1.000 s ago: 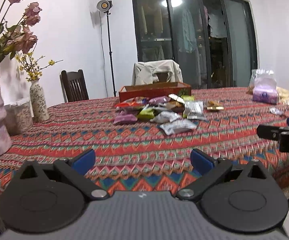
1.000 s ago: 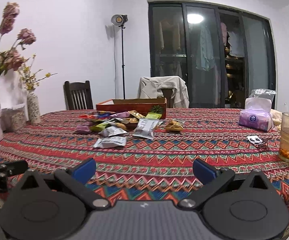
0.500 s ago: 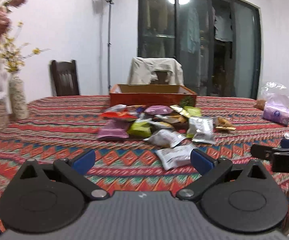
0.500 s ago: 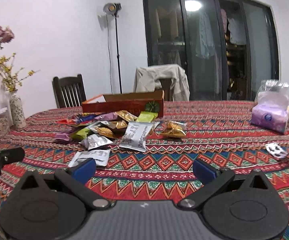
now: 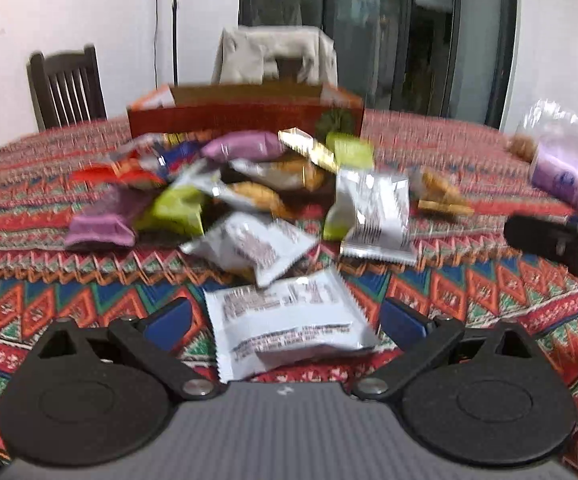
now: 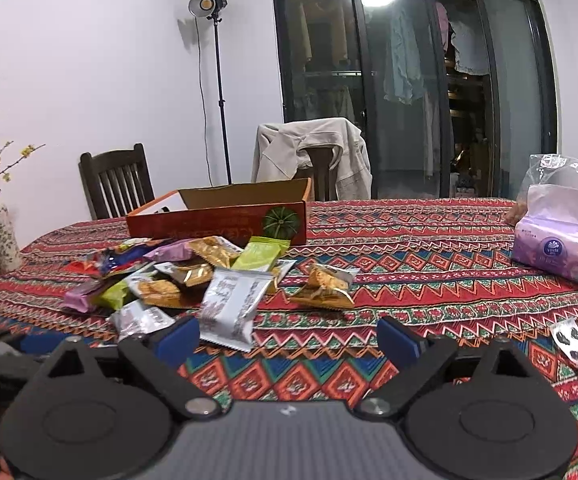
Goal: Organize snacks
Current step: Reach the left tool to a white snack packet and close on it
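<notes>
Left gripper (image 5: 285, 322) wide open, nothing held, white snack packet (image 5: 289, 322) between its fingers, right gripper (image 6: 287, 338) wide open, empty, snack pile (image 6: 177, 276) near orange box (image 6: 217, 222), patterned tablecloth (image 6: 429, 276).

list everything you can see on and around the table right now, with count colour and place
snack packets: a loose pile, exact count unclear; silver, purple, green, gold, red; on the tablecloth in front of the box
nearest silver packet: one, white-silver, lying between the left claw's fingers
cardboard box: one, orange-red, open, behind the pile
tablecloth: one, red and blue patterned, covering the table
tissue pack: one, purple, far right of the table
small wrapper: one, clear with dark spots, near right edge
vase: one, speckled, yellow flowers, left edge
chairs: two, dark wood, behind the table; one draped with a beige jacket
lamp stand: one, black, by the wall
left claw: open
right claw: open, empty
</notes>
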`<action>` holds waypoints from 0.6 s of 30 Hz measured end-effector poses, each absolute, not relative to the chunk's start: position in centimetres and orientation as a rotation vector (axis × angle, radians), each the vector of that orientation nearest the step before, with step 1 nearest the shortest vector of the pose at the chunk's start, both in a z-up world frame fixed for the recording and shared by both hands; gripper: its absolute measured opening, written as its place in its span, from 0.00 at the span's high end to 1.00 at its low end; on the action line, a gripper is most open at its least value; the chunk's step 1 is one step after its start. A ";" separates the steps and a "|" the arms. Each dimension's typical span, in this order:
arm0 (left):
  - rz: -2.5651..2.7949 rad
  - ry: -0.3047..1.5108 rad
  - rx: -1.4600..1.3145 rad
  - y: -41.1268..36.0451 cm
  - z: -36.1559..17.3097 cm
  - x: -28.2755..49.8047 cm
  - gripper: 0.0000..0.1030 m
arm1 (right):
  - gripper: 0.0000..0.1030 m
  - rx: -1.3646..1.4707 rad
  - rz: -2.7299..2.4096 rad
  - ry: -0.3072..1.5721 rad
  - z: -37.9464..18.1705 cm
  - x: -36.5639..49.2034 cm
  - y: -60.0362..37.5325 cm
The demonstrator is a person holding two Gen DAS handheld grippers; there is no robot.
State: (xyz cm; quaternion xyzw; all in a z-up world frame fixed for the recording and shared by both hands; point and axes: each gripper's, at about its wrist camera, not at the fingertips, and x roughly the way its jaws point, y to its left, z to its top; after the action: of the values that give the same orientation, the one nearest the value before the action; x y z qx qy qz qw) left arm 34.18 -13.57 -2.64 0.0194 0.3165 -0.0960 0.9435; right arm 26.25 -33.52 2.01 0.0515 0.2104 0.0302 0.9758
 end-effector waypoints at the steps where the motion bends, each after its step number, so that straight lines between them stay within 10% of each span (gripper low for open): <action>1: -0.192 0.650 0.021 -13.3 -2.7 34.3 0.00 | 0.12 0.105 0.064 0.430 2.0 26.7 -33.6; 3: -0.185 0.684 0.012 -13.1 -3.1 34.8 0.08 | 0.13 0.106 0.074 0.439 2.0 27.6 -33.7; 7: -0.156 0.645 0.031 -13.0 -3.2 34.3 0.56 | 0.14 0.090 0.136 0.456 2.0 29.7 -32.7; 15: -0.162 0.593 0.047 -11.2 -1.9 31.0 0.73 | 0.28 0.042 0.182 0.586 -0.2 36.8 -29.1; 18: -0.165 0.571 0.046 -10.5 -0.9 29.5 0.78 | 0.51 0.027 0.192 0.604 -0.5 37.9 -28.3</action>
State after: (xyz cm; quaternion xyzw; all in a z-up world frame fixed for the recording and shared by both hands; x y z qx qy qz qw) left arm 29.50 -10.53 -0.86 0.0228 0.2811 -0.0811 0.9560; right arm 37.90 -28.27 -0.54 0.0134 0.2969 0.0944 0.9501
